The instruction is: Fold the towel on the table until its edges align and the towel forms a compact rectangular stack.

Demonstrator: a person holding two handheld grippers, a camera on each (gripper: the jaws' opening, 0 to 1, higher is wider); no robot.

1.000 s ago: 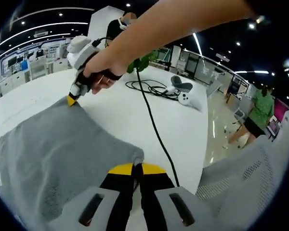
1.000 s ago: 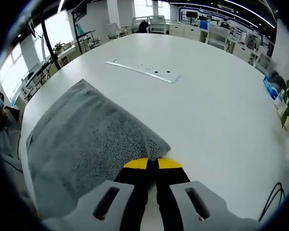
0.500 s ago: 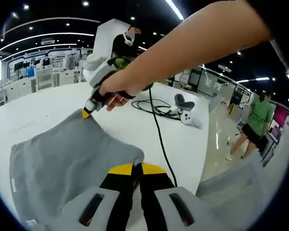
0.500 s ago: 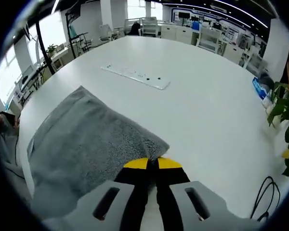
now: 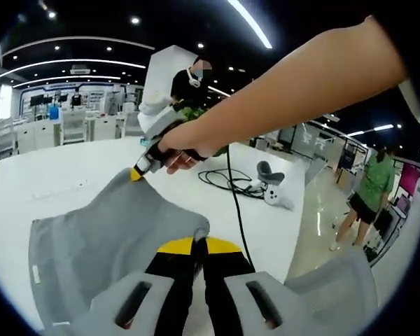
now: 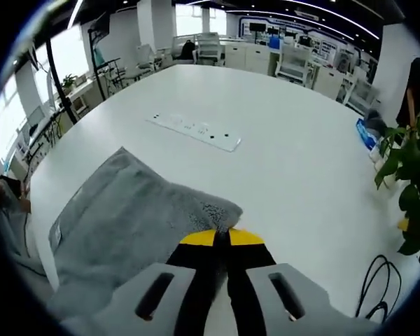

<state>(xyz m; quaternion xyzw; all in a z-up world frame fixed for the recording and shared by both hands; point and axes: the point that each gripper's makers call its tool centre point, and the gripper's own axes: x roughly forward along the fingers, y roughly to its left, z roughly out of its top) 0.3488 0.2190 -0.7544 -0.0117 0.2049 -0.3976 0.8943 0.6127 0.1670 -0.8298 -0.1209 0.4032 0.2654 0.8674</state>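
Towel (image 5: 112,231) grey, lifted off white table (image 5: 56,182) by two corners, sagging between them. Left tool (image 5: 197,245) clamped shut on near corner, yellow tips together, cloth bunched just above them. Right tool (image 5: 137,172) seen far-left in left gripper view, gripped by hand (image 5: 185,140), tips pinched on far corner. In right gripper view, right tool (image 6: 221,238) likewise closed on towel (image 6: 126,224) corner, cloth trailing down-left, white label at its left edge. Table (image 6: 280,161) carries white power strip (image 6: 192,131) beyond towel, well apart. Black cable (image 5: 231,189) running across table to the right, white controller (image 5: 269,192) beside its coil. Plant (image 6: 406,189) at right edge. Person in green standing far right off table.
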